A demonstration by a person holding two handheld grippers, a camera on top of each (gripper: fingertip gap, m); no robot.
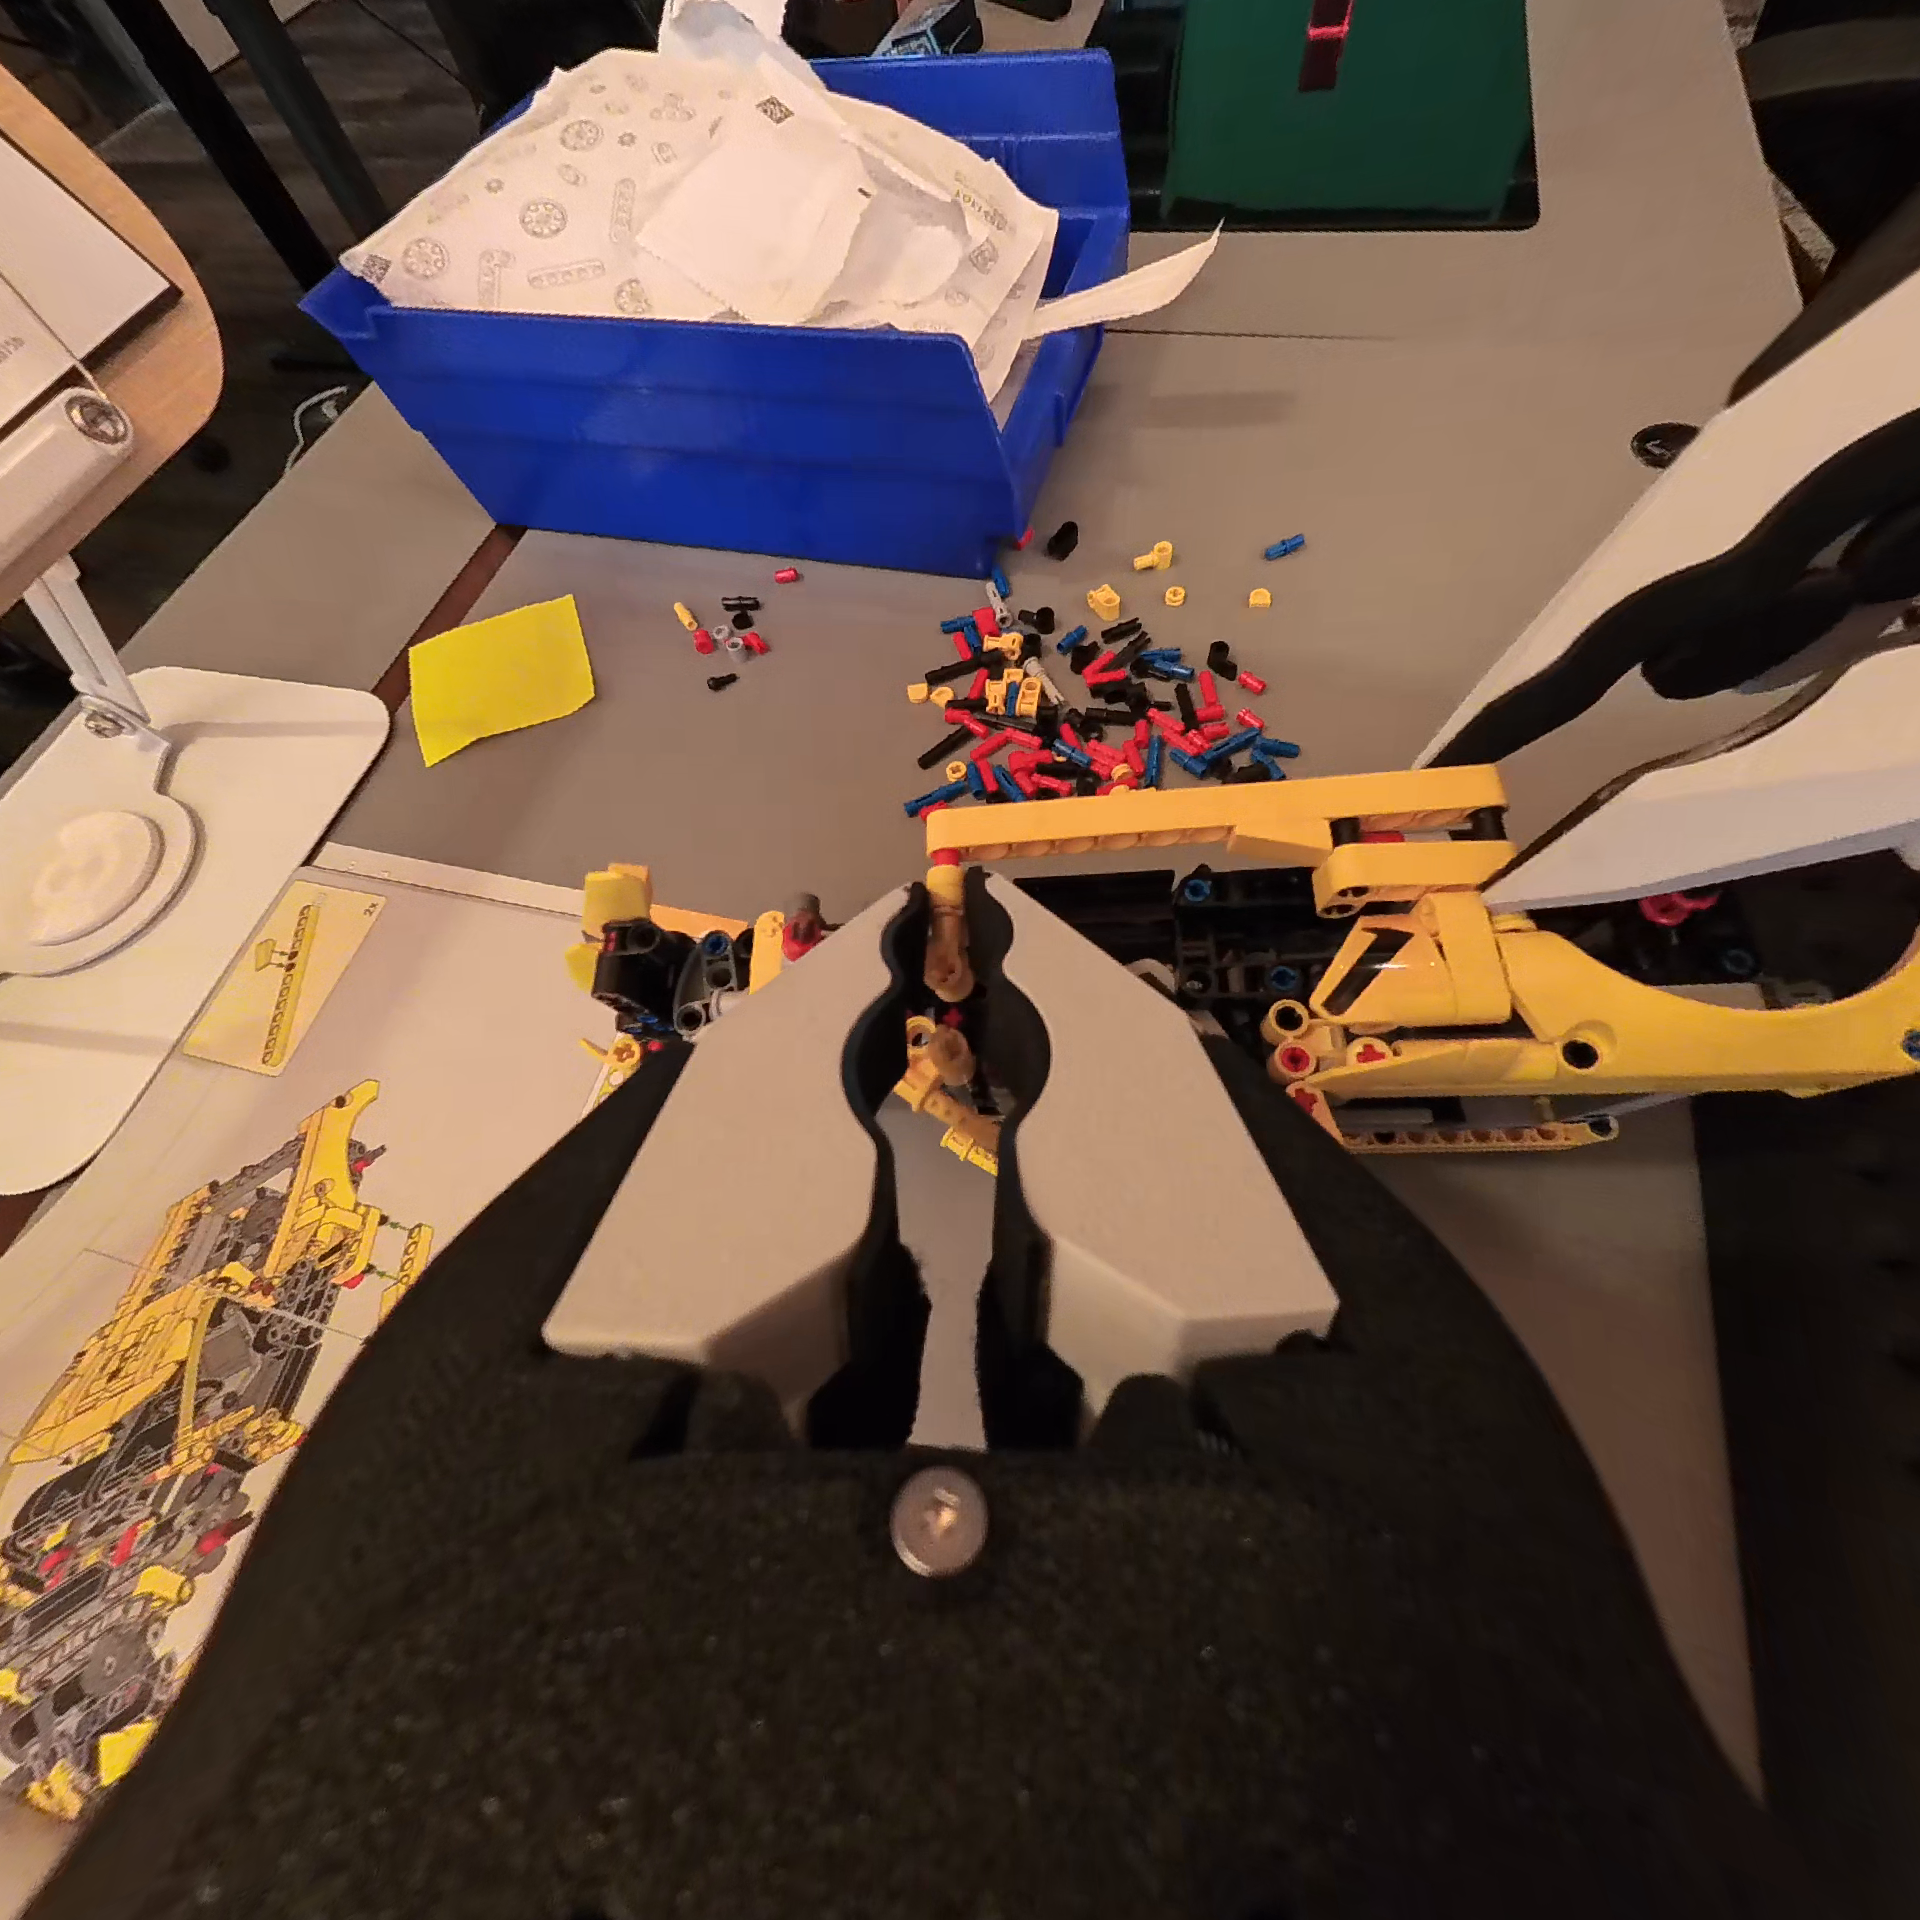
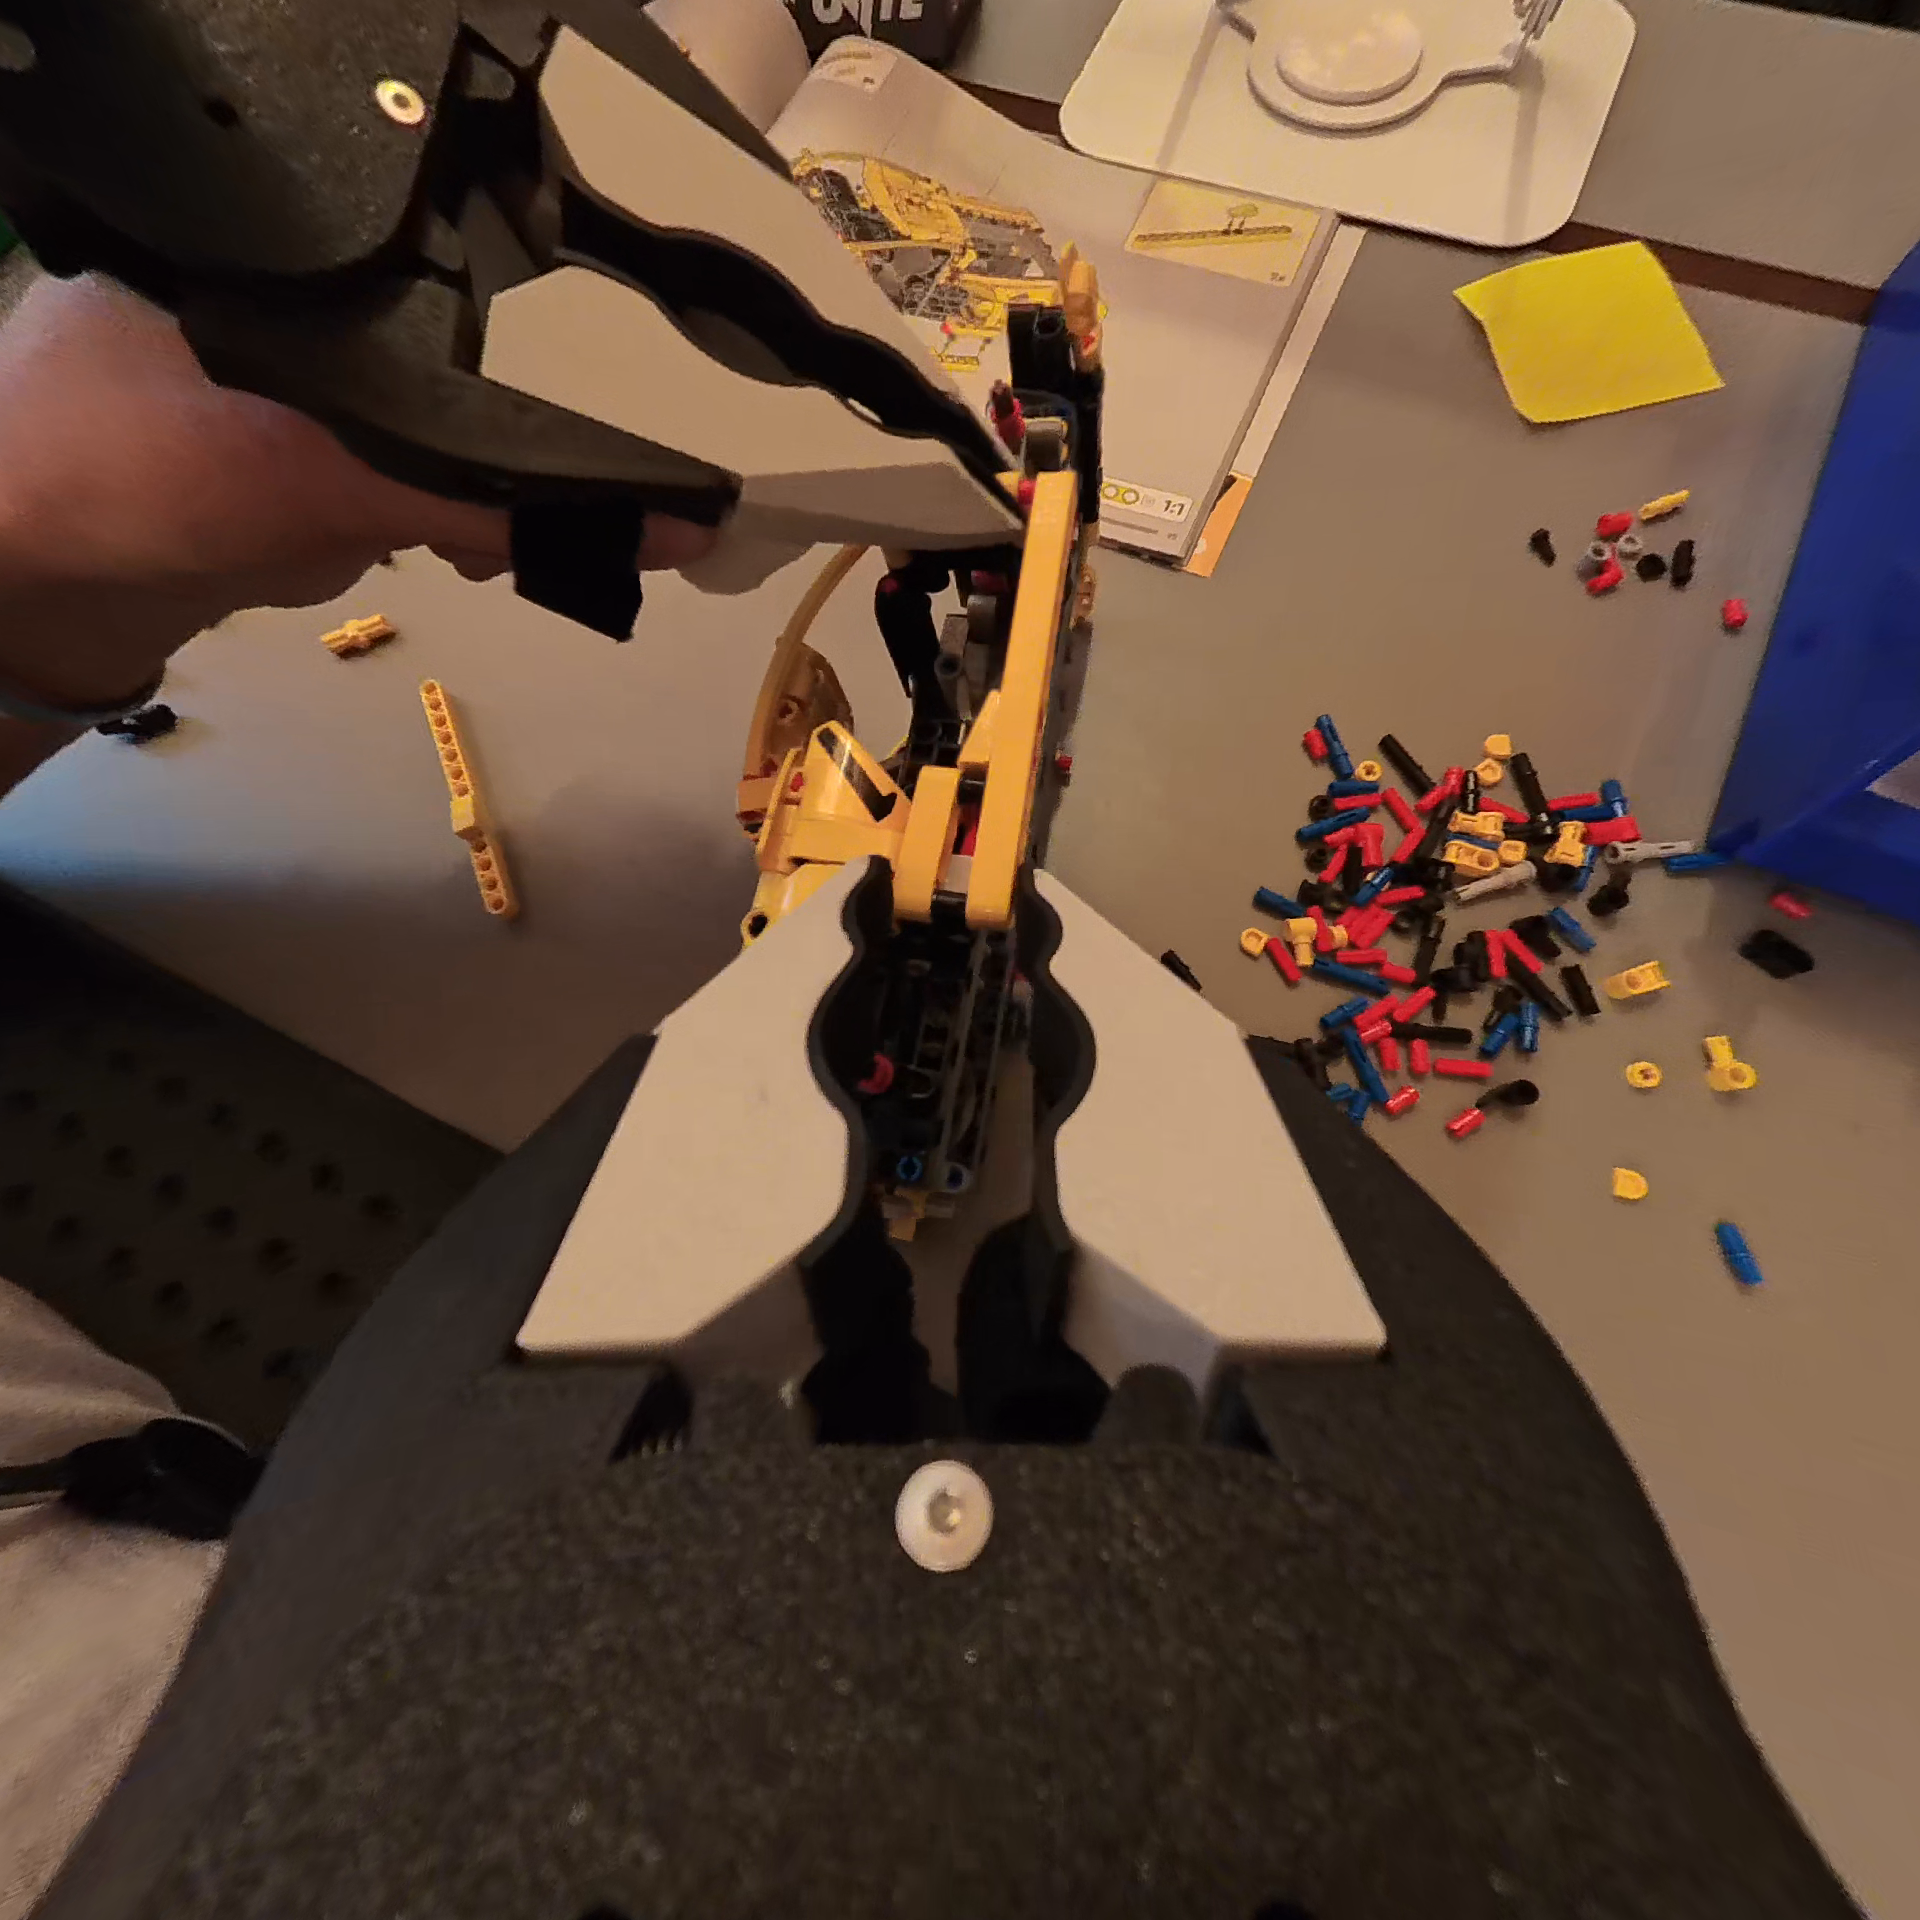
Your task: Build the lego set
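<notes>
The yellow and black lego model (image 1: 1455,997) lies on the grey table, with a long yellow beam (image 1: 1143,826) along its top. My left gripper (image 1: 948,899) is shut on a small yellow connector (image 1: 945,940) at the left end of that beam, beside a red pin. In the right wrist view my right gripper (image 2: 951,883) is shut on the model's (image 2: 997,727) black frame and yellow beam end. The left gripper (image 2: 1003,473) touches the beam's far end there. The right gripper (image 1: 1475,831) enters the left wrist view from the right.
A pile of red, blue, black and yellow pins (image 1: 1101,717) lies behind the model. A blue bin (image 1: 727,436) holds torn paper bags. An instruction booklet (image 1: 260,1247), a yellow note (image 1: 502,675) and a white stand base (image 1: 104,831) sit left. A loose yellow beam (image 2: 468,800) lies apart. Some 9 cm of space lies between my two pairs of fingers. About 30 cm separates my left fingertips from the yellow note (image 1: 502,675). It is also in sight in the right wrist view (image 2: 1583,335).
</notes>
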